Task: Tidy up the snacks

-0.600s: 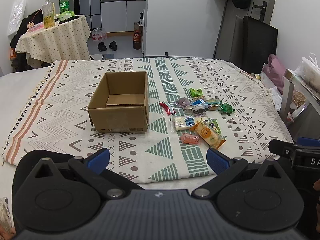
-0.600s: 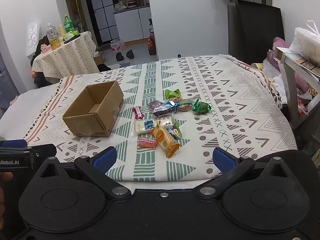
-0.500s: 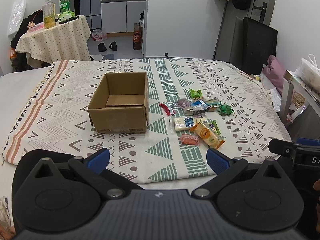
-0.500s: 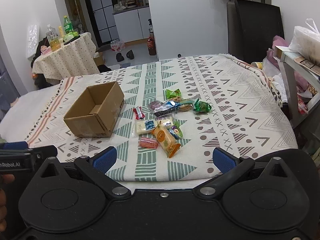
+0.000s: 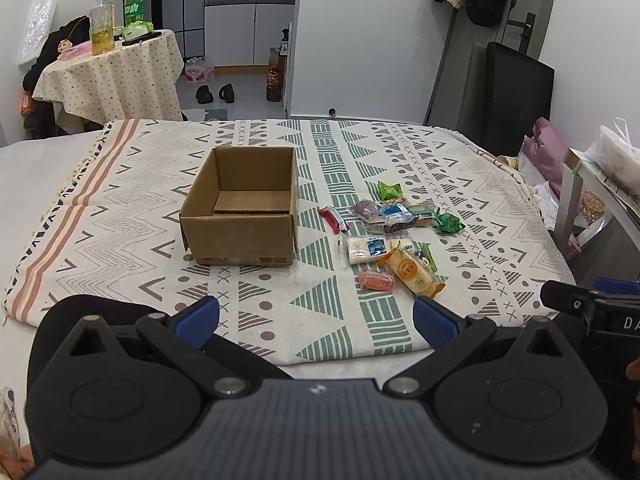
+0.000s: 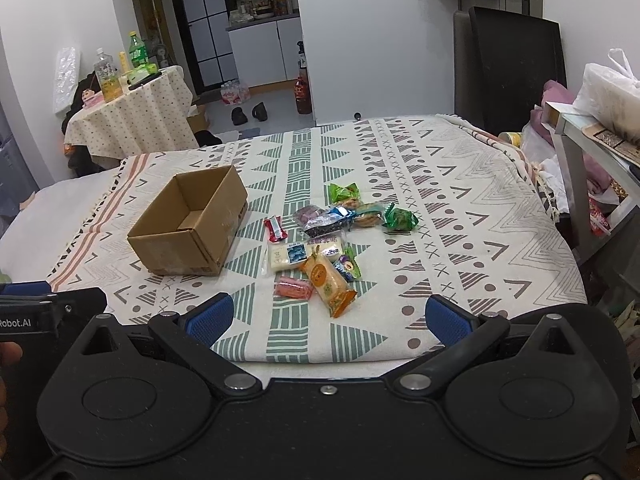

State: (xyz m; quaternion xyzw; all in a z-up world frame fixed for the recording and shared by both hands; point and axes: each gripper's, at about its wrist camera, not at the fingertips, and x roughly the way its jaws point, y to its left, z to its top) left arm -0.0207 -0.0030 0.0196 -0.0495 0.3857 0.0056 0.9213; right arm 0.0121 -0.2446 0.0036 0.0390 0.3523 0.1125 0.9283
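From the left wrist, the left gripper (image 5: 316, 318) hangs spread and holding nothing over the near edge of the cloth (image 5: 120, 216), and the box (image 5: 244, 216) ahead of it looks bare inside, with the snacks (image 5: 390, 236) all lying in a loose heap on the cloth just to the box's right, so I judge that nothing has been sorted yet. From the right wrist, the right gripper (image 6: 328, 318) is likewise spread wide and empty, well short of the snacks (image 6: 324, 246), whose nearest pieces are the orange pack (image 6: 329, 283) and the pink one (image 6: 293, 289); every piece is left to go into the box (image 6: 192, 226).
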